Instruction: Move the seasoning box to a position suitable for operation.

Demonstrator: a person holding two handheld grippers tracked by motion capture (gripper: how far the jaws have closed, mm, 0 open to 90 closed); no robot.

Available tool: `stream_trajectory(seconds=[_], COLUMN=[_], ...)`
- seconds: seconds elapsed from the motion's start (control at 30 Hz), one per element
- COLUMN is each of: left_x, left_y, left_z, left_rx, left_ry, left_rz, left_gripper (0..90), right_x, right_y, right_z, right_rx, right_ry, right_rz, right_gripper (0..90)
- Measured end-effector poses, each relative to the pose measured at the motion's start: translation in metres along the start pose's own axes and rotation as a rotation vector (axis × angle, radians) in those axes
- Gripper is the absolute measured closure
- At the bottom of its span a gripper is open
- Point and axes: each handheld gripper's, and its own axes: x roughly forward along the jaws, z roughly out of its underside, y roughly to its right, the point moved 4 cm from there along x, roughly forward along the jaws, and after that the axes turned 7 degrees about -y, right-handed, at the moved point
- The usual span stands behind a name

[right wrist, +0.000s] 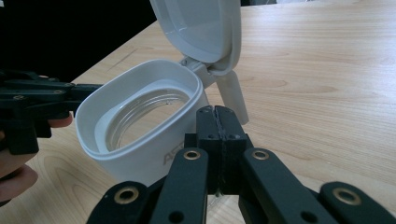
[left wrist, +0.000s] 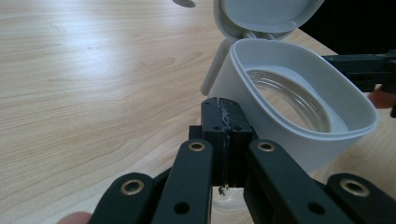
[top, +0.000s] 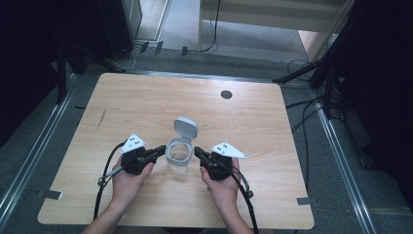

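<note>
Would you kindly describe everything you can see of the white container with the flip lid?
The white container stands upright near the table's middle, between both grippers. It looks like a matte plastic collar with a rounded-rectangular rim atop a clear, glass-like jar. Its hinged lid stands open on the far side, with a tab hanging below the hinge. Whether either gripper touches it I cannot tell.

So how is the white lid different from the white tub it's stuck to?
The lid is flipped up and stands nearly upright, while the tub sits flat on the table. The lid is shallow and thin, the tub deep and wide open. The tub has a clear glass-like part inside it; the lid has nothing in it. Both are white with rounded corners and joined by a hinge at the back.
</note>
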Motion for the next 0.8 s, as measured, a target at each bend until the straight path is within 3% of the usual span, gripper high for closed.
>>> stream_trajectory(seconds=[0.13,0.6,0.67,0.73,0.77,0.8], left_x=[0.000,-0.005,-0.007,-0.008,-0.012,-0.015], left_y=[0.002,0.018,0.014,0.010,0.003,-0.003], left_z=[0.000,0.003,0.005,0.006,0.008,0.011], left_rx=[0.008,0.017,0.009,0.008,0.010,0.005], left_ry=[0.000,0.004,0.017,0.031,0.057,0.062], left_rz=[-0.002,0.022,0.002,-0.014,-0.038,-0.067], left_gripper=[90.0,88.9,81.5,67.7,67.7,58.0], right_x=[0.003,0.006,0.006,0.006,0.006,0.006], right_y=[-0.003,0.008,0.011,0.012,0.014,0.016], right_z=[-0.003,-0.009,-0.011,-0.012,-0.013,-0.015], right_rx=[0.001,0.012,0.007,0.008,0.007,0.011], right_ry=[-0.005,-0.008,-0.003,0.001,0.000,0.000], right_rz=[0.002,0.010,0.002,0.004,0.008,0.012], right_gripper=[90.0,90.0,90.0,90.0,90.0,90.0])
